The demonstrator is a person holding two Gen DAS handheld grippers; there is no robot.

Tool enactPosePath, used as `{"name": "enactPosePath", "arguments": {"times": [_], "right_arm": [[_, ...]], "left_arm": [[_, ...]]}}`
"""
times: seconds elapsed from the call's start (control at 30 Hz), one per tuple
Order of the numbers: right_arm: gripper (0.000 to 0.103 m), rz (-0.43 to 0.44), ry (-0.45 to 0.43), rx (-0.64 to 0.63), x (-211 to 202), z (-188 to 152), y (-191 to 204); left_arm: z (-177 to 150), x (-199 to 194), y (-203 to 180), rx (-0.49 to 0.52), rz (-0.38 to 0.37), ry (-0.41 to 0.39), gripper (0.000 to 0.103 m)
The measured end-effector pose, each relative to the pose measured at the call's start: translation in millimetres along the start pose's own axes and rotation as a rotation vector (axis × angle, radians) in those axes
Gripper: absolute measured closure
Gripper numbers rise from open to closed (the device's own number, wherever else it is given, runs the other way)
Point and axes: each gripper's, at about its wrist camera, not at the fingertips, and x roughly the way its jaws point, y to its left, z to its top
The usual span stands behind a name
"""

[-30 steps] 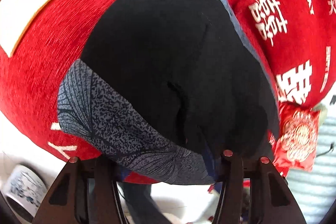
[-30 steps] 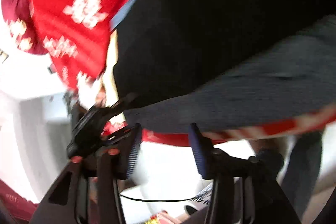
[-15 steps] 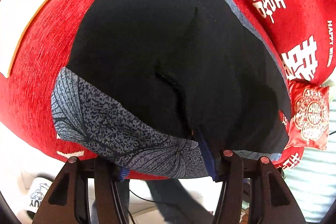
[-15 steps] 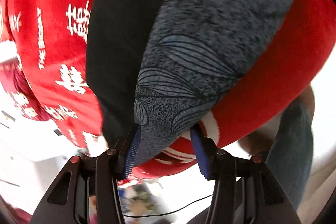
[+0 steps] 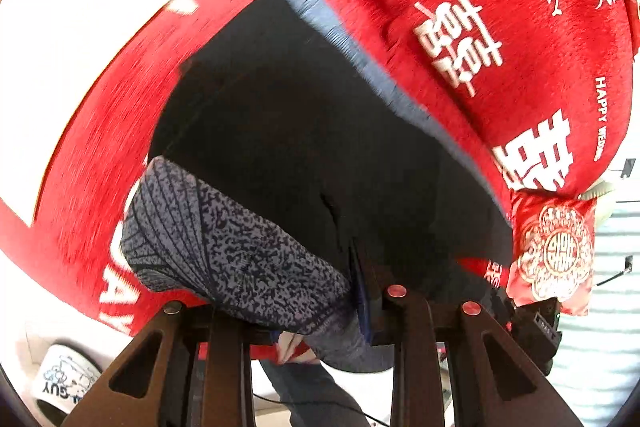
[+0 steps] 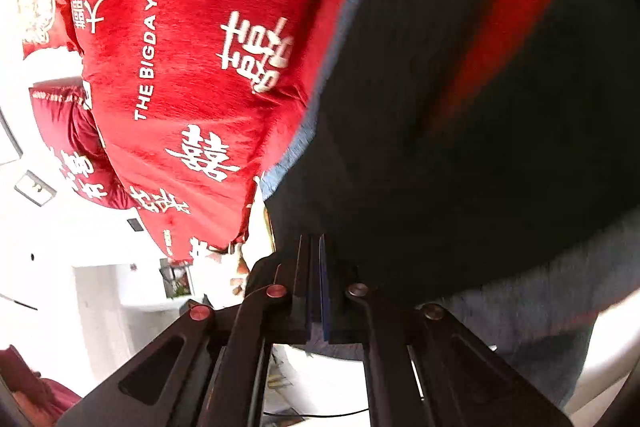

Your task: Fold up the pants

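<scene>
Black pants (image 5: pixel 304 147) with a grey patterned band (image 5: pixel 240 251) lie spread on a red bedspread (image 5: pixel 500 27) printed with white characters. The cloth looks soft, light and limp, likely to sag and slide, so the near hem corners seem the best places to grip. The left gripper (image 5: pixel 366 307) is closed on the near edge by the band. The right gripper (image 6: pixel 318 291) pinches the other near edge, its 2 fingers almost together. Both are angled down toward the bed.
</scene>
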Motion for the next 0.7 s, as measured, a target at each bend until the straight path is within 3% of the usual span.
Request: {"name": "enactPosePath", "arguments": {"times": [0.1,0.17,0.2,0.27,0.37,0.47,0.7], "right_arm": [[0.099,-0.057,0.115,0.000,4,13,6],[0.087,-0.089,0.196,-0.001,6,6,1],[0.062,-0.117,0.255,0.016,9,-4,-7],[0.034,-0.154,0.325,0.077,14,-27,-37],[0.034,-0.190,0.354,0.153,21,-53,-77],[0.034,-0.139,0.272,0.260,15,-73,-117],[0.035,-0.011,0.175,0.276,25,-73,-127]], "left_arm": [[11,8,-9,-0.010,0.004,0.003,0.074],[11,17,-10,-0.014,0.016,0.015,0.074],[11,20,-8,-0.020,0.023,0.023,0.074],[9,29,-3,-0.040,0.032,0.034,0.074],[4,33,3,-0.051,0.052,0.050,0.074],[-3,30,8,-0.020,0.085,0.066,0.074],[-27,46,38,-0.033,0.175,0.135,0.074]]}}
